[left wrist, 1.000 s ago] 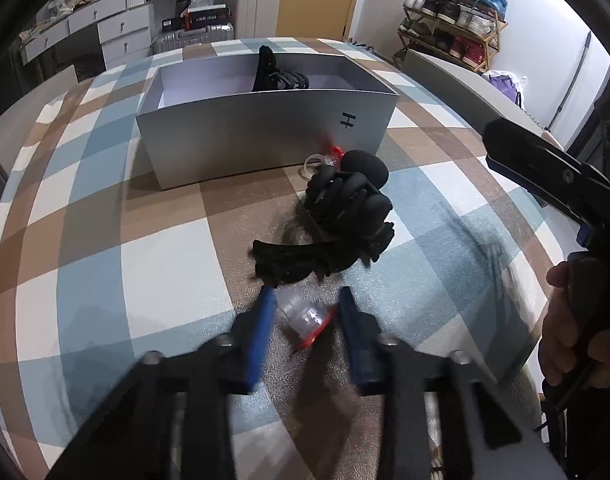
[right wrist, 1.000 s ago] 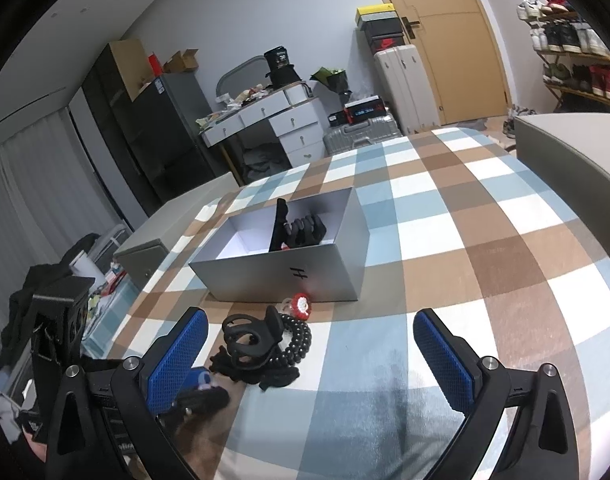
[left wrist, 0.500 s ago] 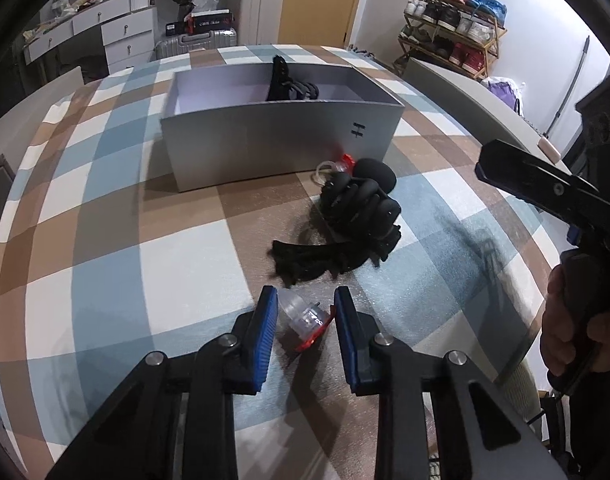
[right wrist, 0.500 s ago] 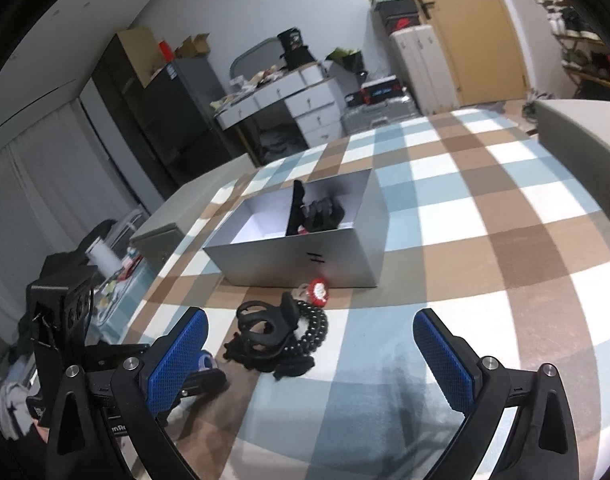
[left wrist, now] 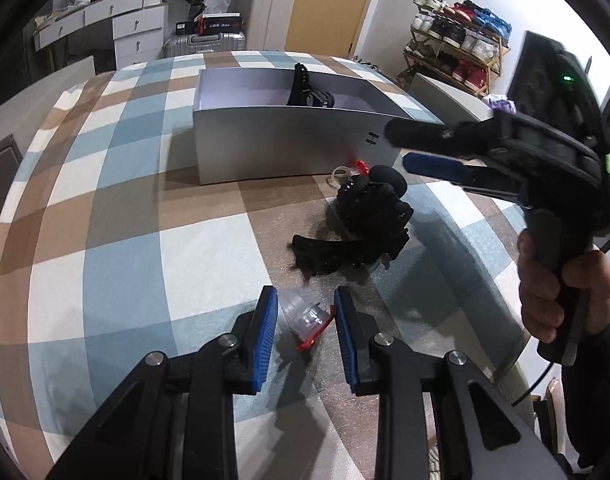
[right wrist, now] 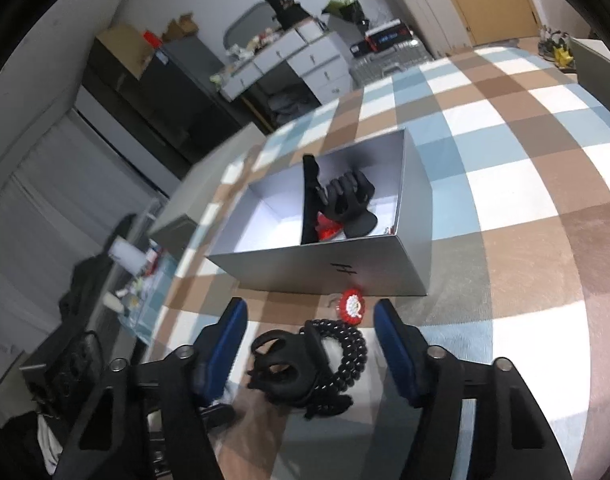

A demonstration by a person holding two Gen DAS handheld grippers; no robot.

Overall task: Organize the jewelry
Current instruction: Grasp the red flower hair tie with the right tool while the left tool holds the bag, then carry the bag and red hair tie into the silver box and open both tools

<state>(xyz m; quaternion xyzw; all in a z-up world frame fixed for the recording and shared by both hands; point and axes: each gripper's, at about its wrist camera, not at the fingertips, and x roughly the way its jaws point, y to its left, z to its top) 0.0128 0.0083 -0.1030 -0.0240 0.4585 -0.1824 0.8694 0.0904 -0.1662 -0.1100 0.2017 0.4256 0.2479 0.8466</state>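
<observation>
Closing right tongs (right wrist: 309, 334) around beaded bracelet (right wrist: 345, 354)

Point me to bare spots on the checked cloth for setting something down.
Free: the cloth left of the grey box, and right of it in the right wrist view. Crowded: the black jewelry pile in front of the box.

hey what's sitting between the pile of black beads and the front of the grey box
A small red-rimmed round ornament with a white centre lies on the checked cloth between the black bead pile and the grey box, clearest in the right wrist view.

surface: checked cloth (left wrist: 117, 248) | on it: grey box (left wrist: 281, 148), black jewelry heap (left wrist: 361, 224), red brooch (right wrist: 352, 306)
</observation>
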